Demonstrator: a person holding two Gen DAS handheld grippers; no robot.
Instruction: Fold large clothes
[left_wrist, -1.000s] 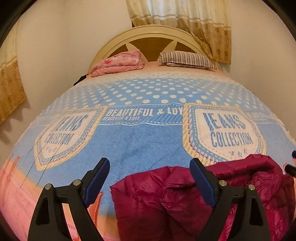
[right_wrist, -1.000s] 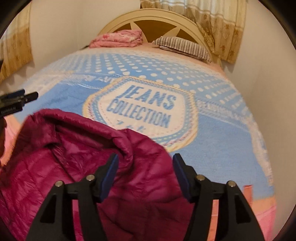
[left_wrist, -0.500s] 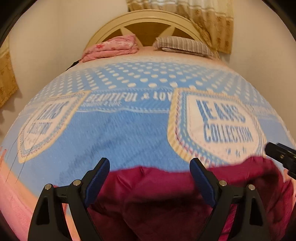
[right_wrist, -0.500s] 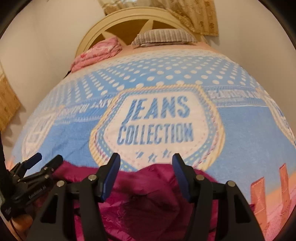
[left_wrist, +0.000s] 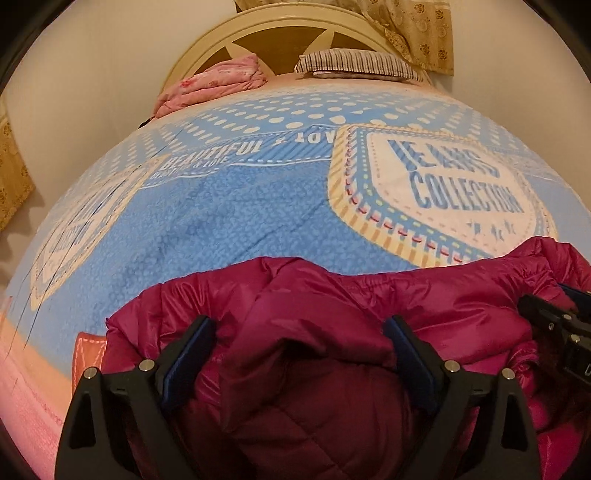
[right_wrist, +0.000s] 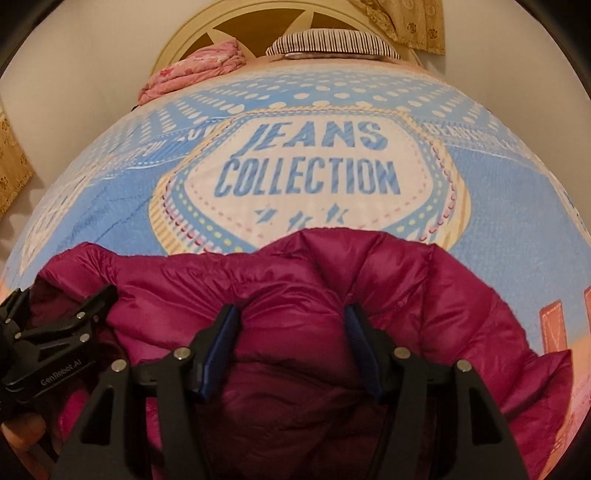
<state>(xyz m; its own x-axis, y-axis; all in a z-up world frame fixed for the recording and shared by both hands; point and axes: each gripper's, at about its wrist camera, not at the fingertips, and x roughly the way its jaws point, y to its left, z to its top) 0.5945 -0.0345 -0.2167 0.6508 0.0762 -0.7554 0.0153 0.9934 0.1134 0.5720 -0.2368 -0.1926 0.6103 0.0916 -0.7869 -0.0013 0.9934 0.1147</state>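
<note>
Both grippers over magenta puffer jacket (left_wrist: 332, 317) on bed (left_wrist: 240, 206). Left gripper (left_wrist: 299, 341) & right gripper (right_wrist: 291, 325): jaws opening, jacket bulging between, grip unclear.

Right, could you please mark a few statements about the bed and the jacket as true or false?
1. The maroon jacket lies on the blue bedspread. True.
2. The bedspread reads "JEANS COLLECTION". True.
3. A pillow rests on the jacket. False: the striped pillow lies far off, by the headboard.
4. A blanket lies to the pillow's right. False: the pink blanket lies to its left.
</note>
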